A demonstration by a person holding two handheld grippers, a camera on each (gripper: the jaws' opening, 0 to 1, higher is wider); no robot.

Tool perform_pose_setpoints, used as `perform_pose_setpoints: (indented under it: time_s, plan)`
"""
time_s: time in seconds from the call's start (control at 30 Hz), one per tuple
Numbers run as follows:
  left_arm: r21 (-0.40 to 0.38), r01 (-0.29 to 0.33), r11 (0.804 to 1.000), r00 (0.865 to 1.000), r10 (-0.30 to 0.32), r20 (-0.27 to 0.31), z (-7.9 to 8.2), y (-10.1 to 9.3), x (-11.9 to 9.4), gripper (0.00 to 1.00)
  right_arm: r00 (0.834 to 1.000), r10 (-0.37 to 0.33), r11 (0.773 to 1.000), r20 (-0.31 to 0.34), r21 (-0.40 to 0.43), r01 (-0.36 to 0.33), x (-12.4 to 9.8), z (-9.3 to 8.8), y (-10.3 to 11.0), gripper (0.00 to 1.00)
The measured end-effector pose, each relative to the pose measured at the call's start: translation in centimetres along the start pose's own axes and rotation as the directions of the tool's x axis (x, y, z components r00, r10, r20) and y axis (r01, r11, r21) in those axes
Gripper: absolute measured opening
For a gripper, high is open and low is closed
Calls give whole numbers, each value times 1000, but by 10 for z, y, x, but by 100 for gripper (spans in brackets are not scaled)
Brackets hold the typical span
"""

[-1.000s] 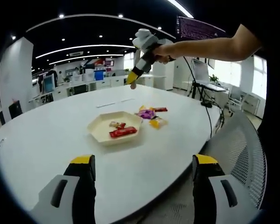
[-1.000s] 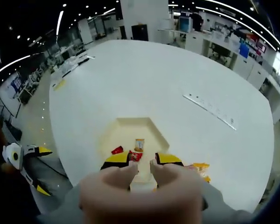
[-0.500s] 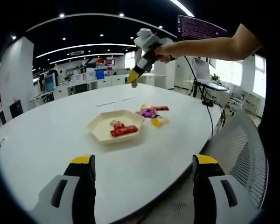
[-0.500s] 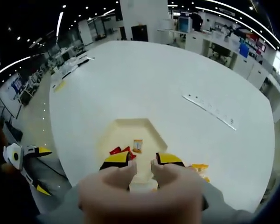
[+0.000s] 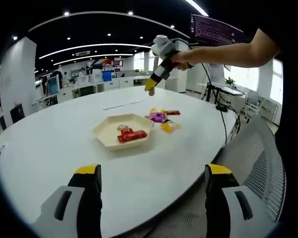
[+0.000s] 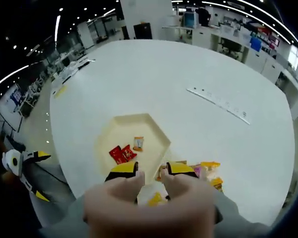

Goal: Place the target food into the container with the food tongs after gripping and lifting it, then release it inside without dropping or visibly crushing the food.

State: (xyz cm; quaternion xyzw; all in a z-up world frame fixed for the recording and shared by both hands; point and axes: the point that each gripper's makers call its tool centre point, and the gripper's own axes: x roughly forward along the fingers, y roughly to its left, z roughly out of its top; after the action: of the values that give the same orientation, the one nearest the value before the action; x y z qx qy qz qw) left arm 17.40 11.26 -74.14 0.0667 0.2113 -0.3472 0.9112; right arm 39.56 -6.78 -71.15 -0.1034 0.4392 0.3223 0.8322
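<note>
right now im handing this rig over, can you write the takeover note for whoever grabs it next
Left gripper: open, empty, held low at the near table edge, pointing at the tray.
Right gripper: held high above the table, jaws a little apart with nothing between them; it also shows in the left gripper view.
Tray: hexagonal, cream, on the white table. It holds a red packet and a small orange packet.
Loose snacks: several wrapped pieces on the table beside the tray, outside it.
Done: two packets are in the tray.
Left: grip a loose snack, lift it, release it inside the tray without crushing.
</note>
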Motion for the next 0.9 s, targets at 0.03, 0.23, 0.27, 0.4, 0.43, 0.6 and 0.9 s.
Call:
perform_pose_setpoints:
  time_s: [0.03, 0.23, 0.27, 0.4, 0.43, 0.6, 0.9]
  plan:
    - [-1, 2, 1000, 1000, -2, -4, -1, 0, 0, 83, 1000, -1, 1000, -2, 6, 1, 0, -3, -2, 22]
    - [-4, -2, 1000, 1000, 2, -11, -2, 0, 1, 83, 1000, -11, 1000, -4, 20, 12, -1, -12, -13, 22]
    - [-3, -1, 1000, 1000, 1, -12, -2, 0, 1, 83, 1000, -12, 1000, -4, 21, 12, -1, -13, -14, 22]
    - [0, -4, 1000, 1000, 4, -24, -4, 1, 2, 83, 1000, -20, 1000, -7, 17, 20, 2, -17, -21, 22]
    - [-1, -6, 1000, 1000, 6, -24, -4, 1, 2, 83, 1000, -20, 1000, -10, 20, 20, 3, -18, -22, 22]
    - [-7, -14, 1000, 999, 13, -32, -5, 2, 2, 83, 1000, -9, 1000, -20, 25, 10, 10, -25, -23, 22]
    - [-5, -6, 1000, 998, 6, -59, -9, 1, 4, 83, 999, -32, 999, -34, 1, 32, 20, -43, -37, 23]
